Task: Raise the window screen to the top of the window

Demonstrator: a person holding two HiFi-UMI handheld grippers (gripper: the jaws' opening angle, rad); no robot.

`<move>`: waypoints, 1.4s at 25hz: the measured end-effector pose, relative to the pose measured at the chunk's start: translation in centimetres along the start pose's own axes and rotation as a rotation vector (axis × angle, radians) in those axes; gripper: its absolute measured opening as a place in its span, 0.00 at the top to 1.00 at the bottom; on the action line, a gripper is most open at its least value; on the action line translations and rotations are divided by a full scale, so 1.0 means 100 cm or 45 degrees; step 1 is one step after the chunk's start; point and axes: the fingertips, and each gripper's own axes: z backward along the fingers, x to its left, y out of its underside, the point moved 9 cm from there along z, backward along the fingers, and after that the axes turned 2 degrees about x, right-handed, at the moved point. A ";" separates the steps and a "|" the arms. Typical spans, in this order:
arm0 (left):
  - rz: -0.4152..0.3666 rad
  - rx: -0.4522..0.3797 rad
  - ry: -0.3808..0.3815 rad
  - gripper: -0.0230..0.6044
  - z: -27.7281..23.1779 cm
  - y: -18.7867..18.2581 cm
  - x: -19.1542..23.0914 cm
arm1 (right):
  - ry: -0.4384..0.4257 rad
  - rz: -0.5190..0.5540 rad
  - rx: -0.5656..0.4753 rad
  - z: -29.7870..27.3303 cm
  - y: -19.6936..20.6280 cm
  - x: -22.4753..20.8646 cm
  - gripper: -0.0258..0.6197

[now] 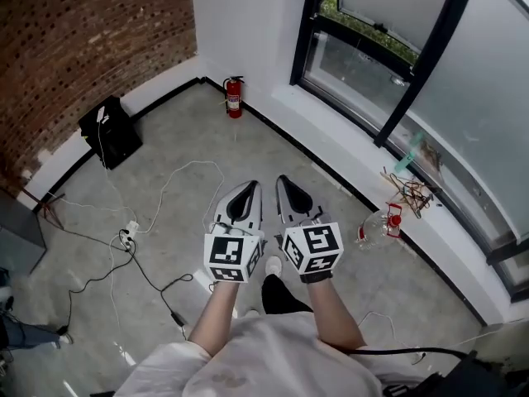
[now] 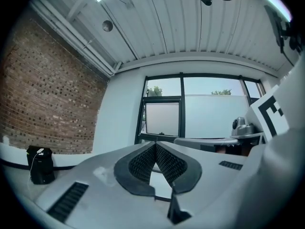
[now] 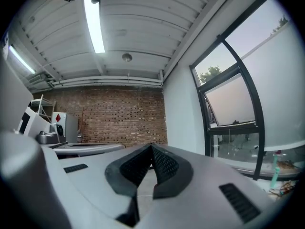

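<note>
The black-framed window runs along the right wall above a white sill. Its pale, frosted screen hangs in the upper part of the pane; it also shows as a grey panel, the screen, straight ahead in the left gripper view and as the screen off to the right in the right gripper view. My left gripper and right gripper are side by side in front of me over the floor, well short of the window. In both, the ribbed pads meet at the tips, left gripper and right gripper, with nothing between them.
A red fire extinguisher stands in the corner by the brick wall. A black box and trailing cables lie on the floor at left. A red-capped bottle and a tangle of cords sit by the sill.
</note>
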 end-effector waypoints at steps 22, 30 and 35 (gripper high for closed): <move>-0.008 0.124 0.207 0.96 -0.332 0.023 0.021 | 0.071 -0.171 0.009 -0.182 0.001 -0.249 0.96; -0.015 0.161 0.205 0.96 -0.445 0.042 0.048 | 0.188 -0.123 0.063 -0.251 0.014 -0.322 0.96; 0.000 0.103 0.209 0.96 -0.543 0.033 0.084 | 0.232 -0.076 0.052 -0.328 -0.003 -0.387 0.96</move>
